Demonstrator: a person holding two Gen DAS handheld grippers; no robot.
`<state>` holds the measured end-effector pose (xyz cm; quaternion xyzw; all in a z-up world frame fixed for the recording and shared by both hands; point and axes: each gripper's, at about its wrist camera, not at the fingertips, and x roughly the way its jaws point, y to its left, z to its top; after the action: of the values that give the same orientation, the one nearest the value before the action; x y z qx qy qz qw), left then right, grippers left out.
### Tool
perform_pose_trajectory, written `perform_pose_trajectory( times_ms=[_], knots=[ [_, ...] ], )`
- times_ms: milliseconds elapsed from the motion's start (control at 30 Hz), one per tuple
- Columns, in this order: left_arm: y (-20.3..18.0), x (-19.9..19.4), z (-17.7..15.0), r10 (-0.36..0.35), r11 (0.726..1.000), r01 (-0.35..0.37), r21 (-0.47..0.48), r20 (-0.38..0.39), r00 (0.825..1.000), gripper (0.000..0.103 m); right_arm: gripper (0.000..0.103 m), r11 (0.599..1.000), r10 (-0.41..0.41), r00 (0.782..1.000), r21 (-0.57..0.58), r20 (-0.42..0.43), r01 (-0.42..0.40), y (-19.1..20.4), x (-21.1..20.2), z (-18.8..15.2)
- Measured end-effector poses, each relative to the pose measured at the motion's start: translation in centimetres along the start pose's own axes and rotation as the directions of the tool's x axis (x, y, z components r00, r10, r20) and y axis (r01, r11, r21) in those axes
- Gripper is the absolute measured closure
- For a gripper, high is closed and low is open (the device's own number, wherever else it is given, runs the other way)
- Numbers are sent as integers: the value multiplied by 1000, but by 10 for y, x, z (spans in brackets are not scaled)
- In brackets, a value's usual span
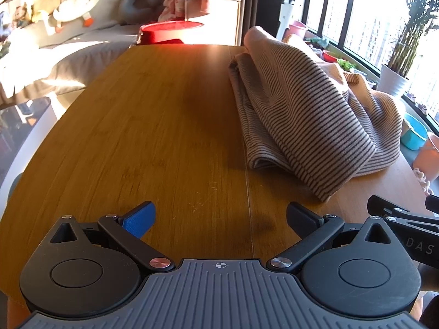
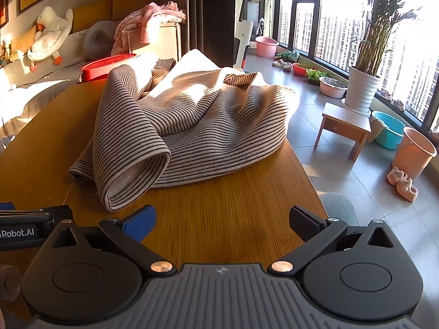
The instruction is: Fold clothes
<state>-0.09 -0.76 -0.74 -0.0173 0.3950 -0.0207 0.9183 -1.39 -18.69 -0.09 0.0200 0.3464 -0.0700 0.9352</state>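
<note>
- The striped garment [image 2: 189,120] lies crumpled on the bench [image 2: 219,205], heaped toward its right side and far end, with its right portion reaching the bench's right edge.
- A rolled sleeve or hem [image 2: 131,175] with a stitched edge points toward me, its open end resting on the wood nearest my right claw.
- From the left wrist view the same garment [image 1: 307,115] sits to the right, folds stacked loosely, with bare wood to its left.
- My right claw [image 2: 222,219] hovers over the near end of the bench, jaws spread wide, gripping nothing; the garment's near edge is just beyond its left finger.
- My left claw [image 1: 221,216] is also spread wide and holds nothing, over bare wood, the garment ahead and to the right, apart from it.
- Part of the right claw's body shows at the right edge of the left view, so the two sit side by side.
- Beyond the bench's far end stands a red tub [image 2: 107,64]; behind it a bed [image 1: 55,54] with a plush duck [image 2: 49,35].
- On the floor to the right stand a small stool [image 2: 343,126], a potted plant [image 2: 362,87] and a pink bucket [image 2: 414,153].
</note>
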Motion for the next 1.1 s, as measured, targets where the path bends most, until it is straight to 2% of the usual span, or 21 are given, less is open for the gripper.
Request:
perform_pose_trajectory(
  times_ms=[100, 200, 333, 500, 600, 633, 733, 767, 800, 867, 1000, 1100],
  knots=[
    [-2, 2, 7, -29, 1000, 29, 13, -3, 1000, 0, 0, 1000, -1, 1000, -13, -1, 1, -2, 3, 4],
    [-2, 4, 23, -92, 995, 92, 27, 6, 996, 0, 0, 1000, 13, 999, -20, 37, -12, -10, 4, 20],
    [-1, 0, 52, -172, 985, 170, 27, 79, 982, 0, 0, 996, 86, 988, 25, 125, -90, -28, 15, 58],
    [-4, 7, 84, -242, 970, 238, 45, 123, 962, 0, 0, 993, 100, 984, -76, 147, -89, -25, 63, 103],
    [0, 16, 97, -262, 965, 260, 34, 132, 956, 0, 0, 981, 165, 974, -126, 157, -146, -13, 92, 124],
    [2, 19, 101, -261, 965, 260, 26, 136, 956, 0, 0, 976, 191, 970, -133, 147, -172, -8, 102, 129],
    [14, 30, 112, -248, 968, 252, -14, 136, 959, 0, 0, 951, 299, 954, -87, 0, -297, 6, 143, 135],
    [19, 32, 113, -249, 967, 254, -27, 132, 959, 0, 0, 942, 329, 942, -53, -62, -333, 10, 155, 131],
    [24, 35, 115, -250, 966, 257, -41, 129, 960, 0, 0, 952, 294, 956, -87, -21, -294, 17, 154, 122],
    [33, 40, 116, -252, 964, 261, -56, 122, 960, 0, 0, 946, 289, 957, -147, -23, -289, 30, 146, 111],
    [40, 42, 115, -266, 960, 274, -64, 117, 957, 0, 0, 917, 362, 931, -158, -54, -366, 38, 117, 92],
    [40, 38, 110, -288, 954, 295, -47, 112, 951, 0, 0, 888, 425, 901, -151, -84, -433, 43, 88, 71]
  ],
)
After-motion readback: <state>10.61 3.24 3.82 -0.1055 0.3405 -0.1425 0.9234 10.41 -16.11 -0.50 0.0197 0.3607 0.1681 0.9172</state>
